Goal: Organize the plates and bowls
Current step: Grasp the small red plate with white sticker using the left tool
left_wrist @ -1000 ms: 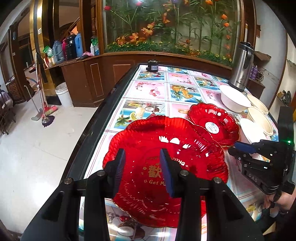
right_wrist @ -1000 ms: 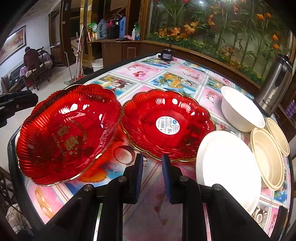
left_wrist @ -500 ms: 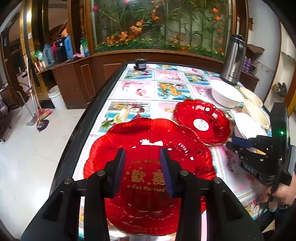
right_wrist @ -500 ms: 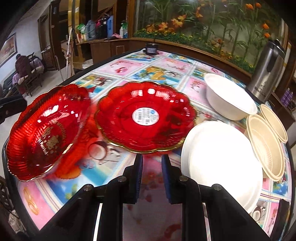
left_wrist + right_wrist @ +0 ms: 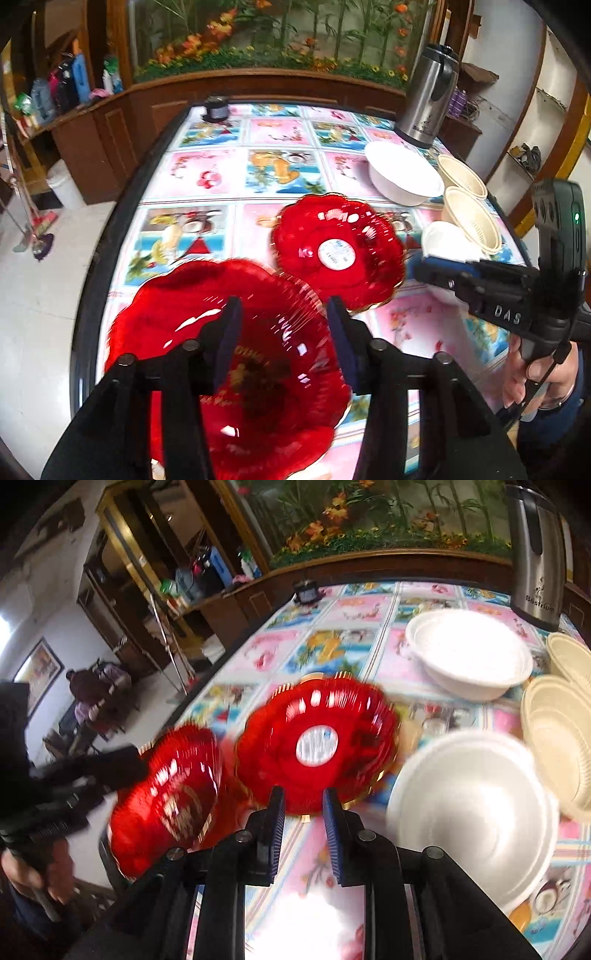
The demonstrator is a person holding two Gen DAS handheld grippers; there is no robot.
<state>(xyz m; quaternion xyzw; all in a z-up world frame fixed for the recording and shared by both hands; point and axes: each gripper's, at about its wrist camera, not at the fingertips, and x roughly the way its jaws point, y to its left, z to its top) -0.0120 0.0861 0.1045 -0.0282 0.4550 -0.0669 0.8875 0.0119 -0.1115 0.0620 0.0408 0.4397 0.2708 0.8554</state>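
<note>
The left claw [image 5: 284, 339] is opening over the big red plate [image 5: 229, 354] at the counter [image 5: 280, 129] edge, holding nothing. The right claw [image 5: 303, 830] is nearly closed and empty. A bump could push the plate off.

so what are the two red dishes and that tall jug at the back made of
The two red dishes look like glossy translucent plastic, possibly glass: fluted ribs, bright glints, a thin gold edge. The tall jug looks like brushed stainless steel with a black, probably plastic, top and handle, going by its dull grey sheen.
</note>
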